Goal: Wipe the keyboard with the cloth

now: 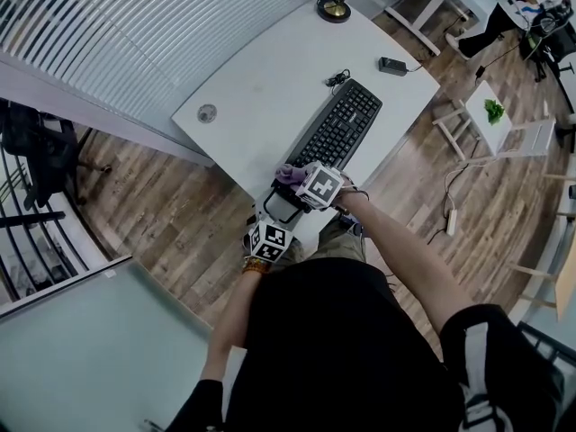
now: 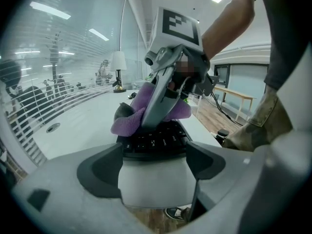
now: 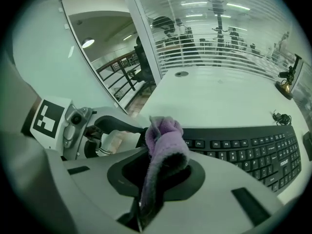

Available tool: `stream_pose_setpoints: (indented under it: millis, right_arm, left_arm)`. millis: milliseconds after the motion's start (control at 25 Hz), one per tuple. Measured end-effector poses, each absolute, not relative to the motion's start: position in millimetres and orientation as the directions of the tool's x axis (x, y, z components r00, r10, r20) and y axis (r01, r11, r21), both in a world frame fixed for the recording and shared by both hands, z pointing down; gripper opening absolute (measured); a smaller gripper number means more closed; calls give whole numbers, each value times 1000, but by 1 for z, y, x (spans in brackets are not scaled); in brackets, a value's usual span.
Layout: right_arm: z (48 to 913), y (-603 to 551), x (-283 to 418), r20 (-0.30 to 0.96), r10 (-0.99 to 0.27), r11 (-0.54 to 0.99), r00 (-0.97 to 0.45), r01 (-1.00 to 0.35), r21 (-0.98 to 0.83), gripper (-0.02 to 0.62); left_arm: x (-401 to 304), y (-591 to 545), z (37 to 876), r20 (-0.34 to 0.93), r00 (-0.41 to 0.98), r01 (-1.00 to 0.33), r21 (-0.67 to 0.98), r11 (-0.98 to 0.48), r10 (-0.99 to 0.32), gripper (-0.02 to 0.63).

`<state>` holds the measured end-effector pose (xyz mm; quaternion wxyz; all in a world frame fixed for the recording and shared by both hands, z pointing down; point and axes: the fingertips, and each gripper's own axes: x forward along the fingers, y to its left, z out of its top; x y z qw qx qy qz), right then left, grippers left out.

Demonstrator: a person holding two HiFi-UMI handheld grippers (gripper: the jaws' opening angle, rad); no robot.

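Wiping seems barely begun. Head view: the black full-size keyboard [image 1: 346, 126] lies diagonally on the white desk [image 1: 261, 88], and the right gripper [image 1: 292, 180] holds a purple fleecy cloth [image 1: 286, 173] on its near end. Left gripper view: the left gripper [image 2: 155, 152], jaws wide and empty, faces that end. Right gripper view: jaws clamped on the cloth; the key rows beyond show no visible dirt and are probably not yet wiped.

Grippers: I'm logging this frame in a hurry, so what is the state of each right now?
Left gripper: open, jaws apart at the near end of the keyboard.
Right gripper: shut on the purple cloth.
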<state>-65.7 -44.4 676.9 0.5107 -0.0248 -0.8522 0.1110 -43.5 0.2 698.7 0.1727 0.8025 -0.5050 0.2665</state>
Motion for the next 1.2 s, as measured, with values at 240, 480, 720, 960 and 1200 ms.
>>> stream_pose_setpoints:
  millis: [240,480,720,960,1200]
  right_arm:
    - [677,-23,-73,843,196,961,-501,-72,-266,52]
    - [670,-24,-74,812,225,949,-538,-66,-307,54]
    - [625,-125,-38,758,65,956,-650,-178,-234,55]
    - [612,-261,35,814,-139,946,-564,-318,-59,54]
    - [631,-361,87,877,-238,913,-418,-404,55,54]
  left_arm:
    - [-43,0,700,596,345,-905,6,-426,-725,400]
    - [-43,0,698,590,347,-905,6,-426,-729,400]
    - [-43,0,697,588,346,-905,4,-425,-731,400]
    - [-44,1,695,582,343,-906,-1,-423,-737,400]
    - [-43,0,695,587,348,-905,6,-426,-731,400]
